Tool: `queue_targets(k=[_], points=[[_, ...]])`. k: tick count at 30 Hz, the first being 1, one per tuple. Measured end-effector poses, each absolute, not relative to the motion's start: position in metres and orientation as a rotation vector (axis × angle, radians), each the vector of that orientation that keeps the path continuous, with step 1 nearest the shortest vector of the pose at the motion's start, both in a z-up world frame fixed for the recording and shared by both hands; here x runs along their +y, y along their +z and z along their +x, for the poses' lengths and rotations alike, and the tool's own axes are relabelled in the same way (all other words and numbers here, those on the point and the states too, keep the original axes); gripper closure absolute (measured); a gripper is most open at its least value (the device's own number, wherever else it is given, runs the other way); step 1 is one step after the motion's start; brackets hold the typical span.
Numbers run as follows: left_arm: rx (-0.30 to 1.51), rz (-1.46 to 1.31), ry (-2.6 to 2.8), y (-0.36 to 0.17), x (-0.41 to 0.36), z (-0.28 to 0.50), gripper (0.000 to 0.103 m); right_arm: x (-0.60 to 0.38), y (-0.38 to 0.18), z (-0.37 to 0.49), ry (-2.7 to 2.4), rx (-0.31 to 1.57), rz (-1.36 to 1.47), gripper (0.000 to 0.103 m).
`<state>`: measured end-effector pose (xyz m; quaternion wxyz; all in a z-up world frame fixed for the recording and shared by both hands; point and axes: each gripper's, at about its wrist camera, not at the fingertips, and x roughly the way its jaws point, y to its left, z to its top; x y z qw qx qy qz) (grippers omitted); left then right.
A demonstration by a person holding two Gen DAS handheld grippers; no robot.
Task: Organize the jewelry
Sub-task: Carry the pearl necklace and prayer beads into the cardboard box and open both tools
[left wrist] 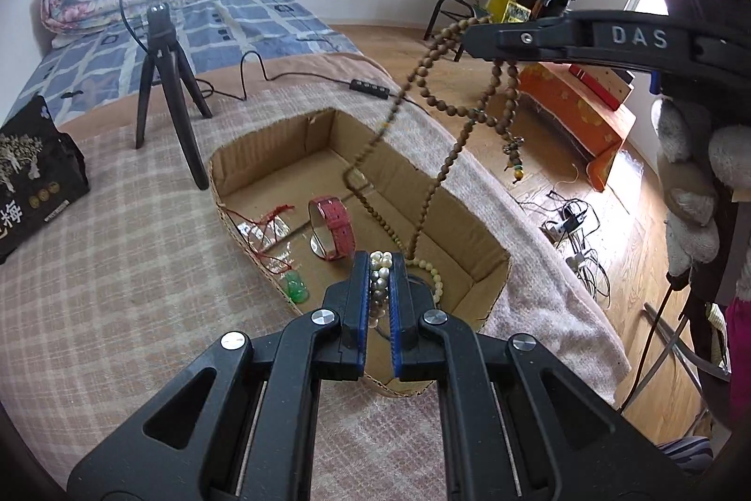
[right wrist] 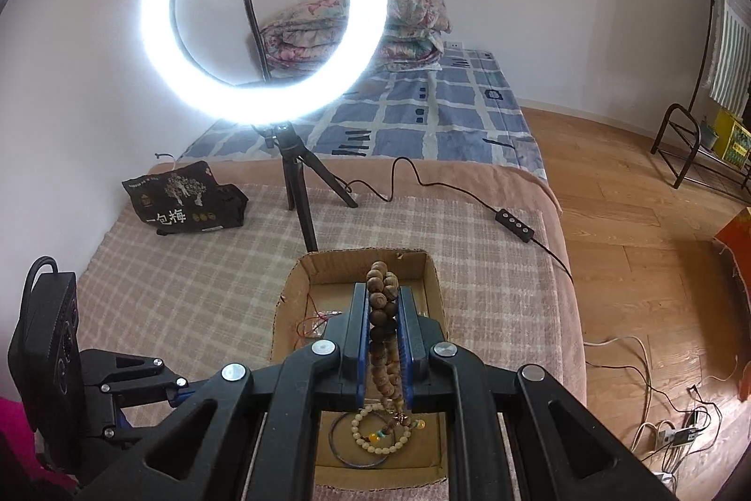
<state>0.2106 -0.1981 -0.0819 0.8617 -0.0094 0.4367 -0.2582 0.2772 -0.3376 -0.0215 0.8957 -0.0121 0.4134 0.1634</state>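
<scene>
1. The left gripper [left wrist: 380, 266] is pinching a pearl bracelet [left wrist: 379, 280] between its nearly closed jaws, low over the near end of the box [left wrist: 469, 238]. Probably it is being lowered into the box or lifted from it; I cannot tell which.
2. The right gripper [right wrist: 382, 313] is closed on a wooden bead strand [right wrist: 381, 313], with several beads squeezed between the blue pads [right wrist: 360, 341].
3. In the left view the strand [left wrist: 422, 88] is hanging in long loops from the right gripper [left wrist: 478, 36], high above the box, and its lowest part is reaching down inside. Holding it high is likely keeping the loops from tangling.
4. Inside the box a pink strap [left wrist: 334, 226], red cords [left wrist: 267, 228], a green charm [left wrist: 295, 285] and a pale bead bracelet [right wrist: 380, 430] are lying apart.
5. The box is sitting on a checked blanket [left wrist: 141, 266].
</scene>
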Motion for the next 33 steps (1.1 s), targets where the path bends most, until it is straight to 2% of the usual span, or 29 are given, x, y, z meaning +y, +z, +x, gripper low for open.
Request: queue_targets(k=[16, 18, 19, 21, 22, 23, 24, 26, 30, 33], points=[[0.958, 0.0, -0.557, -0.107, -0.211, 0.216, 0.098, -0.329, -0.071, 0.298, 0.339, 0.936, -0.013, 0.093], [0.951, 0.007, -0.558, -0.106, -0.211, 0.216, 0.094, -0.328, -0.071, 0.298, 0.339, 0.935, -0.014, 0.077], [0.951, 0.009, -0.556, -0.105, -0.212, 0.215, 0.077, -0.328, -0.07, 0.297, 0.336, 0.93, -0.015, 0.075], [0.948, 0.0, -0.564, -0.104, -0.211, 0.213, 0.053, -0.328, -0.069, 0.296, 0.334, 0.927, -0.013, 0.065], [0.943, -0.002, -0.563, -0.103, -0.21, 0.212, 0.051, -0.328, -0.069, 0.295, 0.33, 0.926, -0.009, 0.059], [0.941, 0.001, -0.558, -0.103, -0.21, 0.211, 0.051, -0.328, -0.068, 0.294, 0.325, 0.922, -0.008, 0.045], [0.944, 0.004, -0.558, -0.103, -0.21, 0.211, 0.051, -0.328, -0.068, 0.294, 0.323, 0.918, -0.007, 0.037], [0.948, 0.007, -0.557, -0.103, -0.209, 0.21, 0.051, -0.329, -0.067, 0.291, 0.317, 0.912, -0.006, 0.034], [0.955, 0.003, -0.551, -0.103, -0.203, 0.207, 0.051, -0.329, -0.066, 0.287, 0.31, 0.91, 0.01, 0.018], [0.952, 0.001, -0.542, -0.101, -0.198, 0.204, 0.051, -0.329, -0.066, 0.285, 0.298, 0.912, 0.022, 0.015]])
